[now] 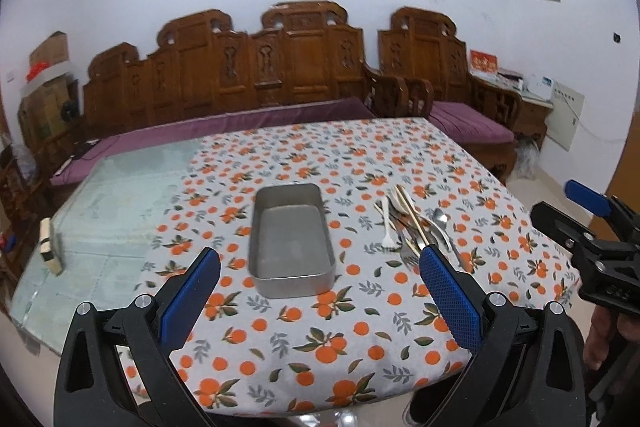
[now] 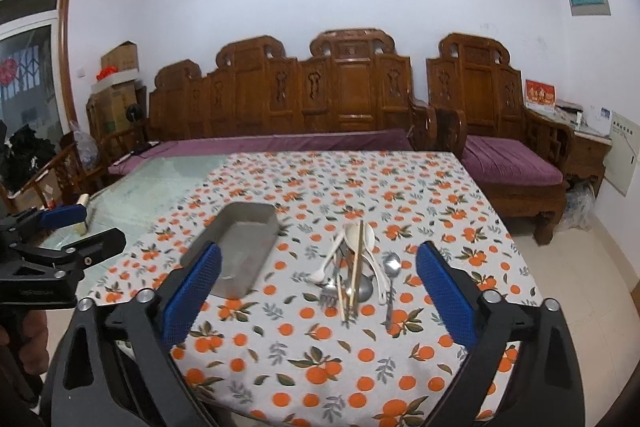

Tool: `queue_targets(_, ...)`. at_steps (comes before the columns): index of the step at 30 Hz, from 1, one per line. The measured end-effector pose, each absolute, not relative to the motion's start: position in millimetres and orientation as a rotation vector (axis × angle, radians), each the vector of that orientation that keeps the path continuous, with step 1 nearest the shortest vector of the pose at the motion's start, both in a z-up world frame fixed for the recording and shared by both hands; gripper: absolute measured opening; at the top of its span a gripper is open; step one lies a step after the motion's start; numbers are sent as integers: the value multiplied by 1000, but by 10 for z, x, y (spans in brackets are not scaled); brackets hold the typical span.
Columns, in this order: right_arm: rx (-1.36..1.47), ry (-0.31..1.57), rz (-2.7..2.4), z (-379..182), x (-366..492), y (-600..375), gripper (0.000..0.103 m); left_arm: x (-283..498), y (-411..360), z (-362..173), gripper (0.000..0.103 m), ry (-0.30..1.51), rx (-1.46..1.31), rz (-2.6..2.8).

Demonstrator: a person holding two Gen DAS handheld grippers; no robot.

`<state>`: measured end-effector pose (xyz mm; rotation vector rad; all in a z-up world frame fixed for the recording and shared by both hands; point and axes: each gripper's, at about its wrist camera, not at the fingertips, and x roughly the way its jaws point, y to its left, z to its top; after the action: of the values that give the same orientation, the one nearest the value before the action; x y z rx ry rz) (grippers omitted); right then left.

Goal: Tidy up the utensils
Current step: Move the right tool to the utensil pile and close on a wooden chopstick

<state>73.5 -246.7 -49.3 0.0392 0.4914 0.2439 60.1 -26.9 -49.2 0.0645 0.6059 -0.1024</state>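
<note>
An empty grey metal tray (image 1: 291, 241) sits on the orange-print tablecloth (image 1: 320, 343); it also shows in the right wrist view (image 2: 240, 251). A heap of utensils (image 1: 416, 229) lies to its right: white plastic fork, metal spoons, metal fork, wooden chopsticks. The heap shows in the right wrist view (image 2: 356, 269) too. My left gripper (image 1: 319, 259) is open and empty, above the table's near edge, facing the tray. My right gripper (image 2: 318, 253) is open and empty, facing the heap.
The cloth covers the right part of a glass table (image 1: 116, 211). A small block (image 1: 51, 247) stands on the glass at the left. A carved wooden sofa (image 1: 248, 75) with purple cushions stands behind the table, and an armchair (image 2: 504, 131) at the right.
</note>
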Motion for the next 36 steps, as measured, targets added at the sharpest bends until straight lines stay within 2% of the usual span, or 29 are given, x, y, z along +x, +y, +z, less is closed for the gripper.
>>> queue_targets(15, 78, 577, 170, -1016, 1477, -2941, 77, 1267, -554, -851, 97, 692, 113, -202)
queue_targets(26, 103, 680, 258, -1565, 2197, -2985, 45, 1694, -682, -1104, 97, 760, 117, -269)
queue_targets(36, 126, 833, 379, -2180, 2730, -2765, 28, 1938, -771, -1311, 97, 795, 107, -283)
